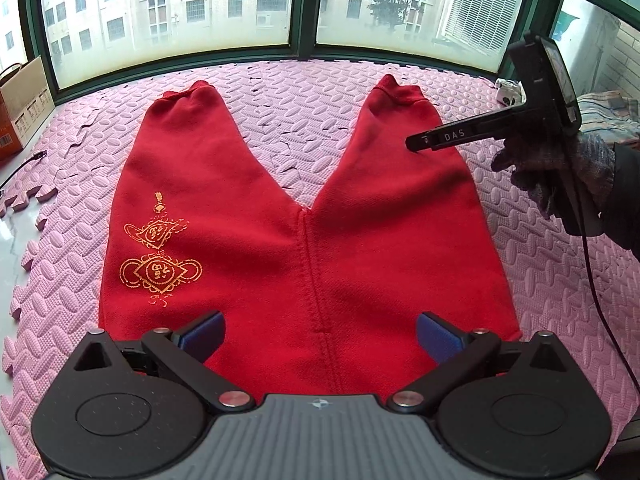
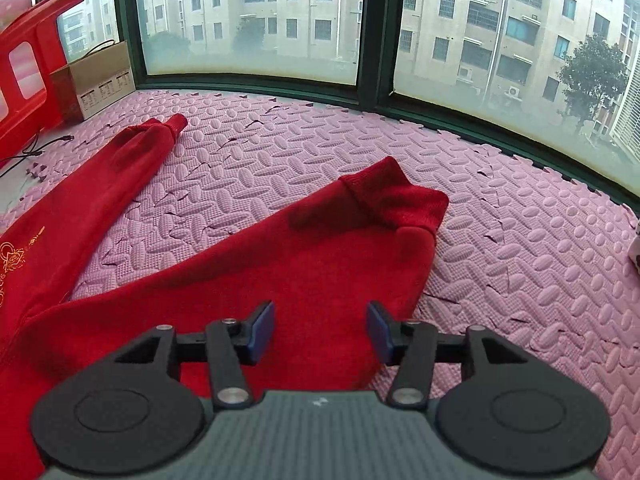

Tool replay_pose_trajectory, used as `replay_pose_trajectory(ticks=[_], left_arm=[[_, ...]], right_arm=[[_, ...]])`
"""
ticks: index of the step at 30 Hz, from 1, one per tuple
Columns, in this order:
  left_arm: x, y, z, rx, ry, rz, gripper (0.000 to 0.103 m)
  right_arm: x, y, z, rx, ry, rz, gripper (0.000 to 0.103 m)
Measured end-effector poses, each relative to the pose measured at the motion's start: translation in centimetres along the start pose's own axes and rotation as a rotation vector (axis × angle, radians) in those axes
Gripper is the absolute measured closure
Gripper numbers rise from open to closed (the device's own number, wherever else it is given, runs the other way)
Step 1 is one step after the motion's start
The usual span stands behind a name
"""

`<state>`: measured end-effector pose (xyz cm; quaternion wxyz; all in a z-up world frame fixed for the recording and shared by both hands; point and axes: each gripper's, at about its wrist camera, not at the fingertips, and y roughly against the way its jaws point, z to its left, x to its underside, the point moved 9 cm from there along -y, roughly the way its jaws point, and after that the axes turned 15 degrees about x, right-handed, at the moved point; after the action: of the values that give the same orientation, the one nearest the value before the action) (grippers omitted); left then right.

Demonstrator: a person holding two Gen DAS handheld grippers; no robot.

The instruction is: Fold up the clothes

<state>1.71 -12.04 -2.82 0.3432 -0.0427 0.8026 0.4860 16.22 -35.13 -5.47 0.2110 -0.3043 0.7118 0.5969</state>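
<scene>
Lying flat on the pink foam mat point(image 1: 280, 92), the red trousers point(image 1: 248, 216) spread their two legs apart in a V toward the window point(image 1: 168, 8), cuffs farthest from the cameras and a gold printed emblem point(image 1: 158, 264) on the left leg. The left gripper point(image 1: 320, 338) hangs over the waist end with its blue-padded fingers point(image 1: 204, 334) set wide and nothing between them. The right gripper point(image 2: 320, 332) is above the right leg, short of its ribbed cuff point(image 2: 384, 196), jaws likewise spread and empty; in the left wrist view it reaches in from the right, held by a gloved hand point(image 1: 560, 172), with its cable point(image 1: 600, 300) trailing down over the mat. A cardboard box point(image 2: 96, 80) and a red plastic stool point(image 2: 28, 60) stand at the mat's far left edge by the window.
</scene>
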Motion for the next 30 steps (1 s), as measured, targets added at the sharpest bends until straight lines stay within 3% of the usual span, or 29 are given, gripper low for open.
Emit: replay_pose_trajectory(ticks=[8, 16, 24, 30], left_arm=[[2.0, -0.4, -2.3, 0.026, -0.050, 0.042, 0.000], [2.1, 0.1, -4.3, 0.034, -0.107, 0.018, 0.000], [2.9, 0.5, -6.2, 0.103, -0.147, 0.027, 0.000], [4.3, 0.4, -7.6, 0.158, -0.181, 0.062, 0.001]], right_arm=[[2.0, 2.7, 1.3, 0.020, 0.111, -0.022, 0.051], [3.7, 5.2, 3.5, -0.002, 0.214, -0.040, 0.050], [5.2, 7.4, 5.9, -0.114, 0.206, -0.012, 0.049], [5.6, 7.7, 6.7, -0.141, 0.185, 0.002, 0.046]])
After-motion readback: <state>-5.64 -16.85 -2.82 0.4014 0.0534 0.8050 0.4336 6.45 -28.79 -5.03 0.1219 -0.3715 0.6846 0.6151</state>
